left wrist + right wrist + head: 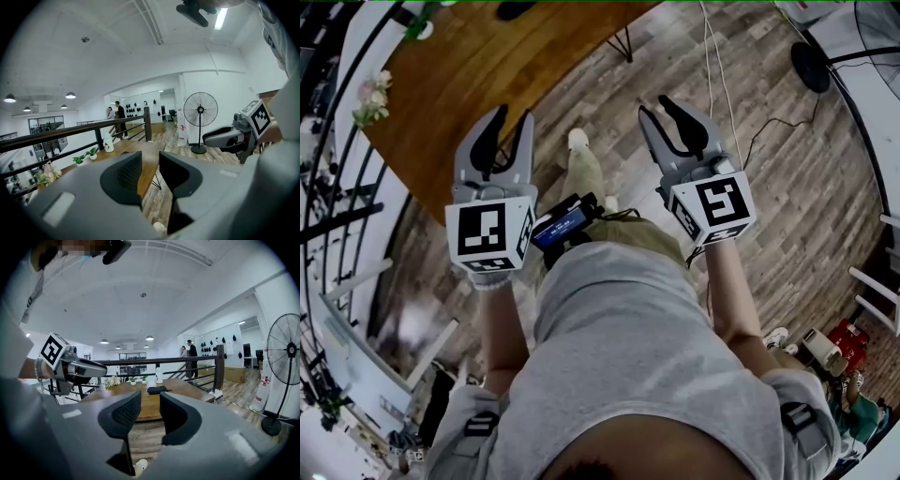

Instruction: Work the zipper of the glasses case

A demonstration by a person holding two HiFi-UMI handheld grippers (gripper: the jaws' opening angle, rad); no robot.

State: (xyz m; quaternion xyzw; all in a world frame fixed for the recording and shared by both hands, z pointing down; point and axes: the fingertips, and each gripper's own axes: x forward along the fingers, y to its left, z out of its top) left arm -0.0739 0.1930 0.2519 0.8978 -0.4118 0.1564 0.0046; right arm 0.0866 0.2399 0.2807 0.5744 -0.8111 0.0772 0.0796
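Wooden table (pixel 487 66) ahead, dark glasses case (pixel 156 390) lying on it. Left gripper (pixel 514 117) and right gripper (pixel 653 104) raised, jaws spread, nothing between.

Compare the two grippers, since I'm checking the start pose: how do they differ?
In the head view, the left gripper overlaps the edge of the wooden table; the right gripper shows against plank floor. The left gripper points straight ahead; the right gripper angles leftward. Both have jaws apart, holding nothing.

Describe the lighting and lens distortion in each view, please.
Head view: strong fisheye, so the floor planks curve around the wooden table; even light. Left gripper view: dark round corners, and the ceiling lamp glares white. Right gripper view: same dark corners; the fan looks bent at the edge.
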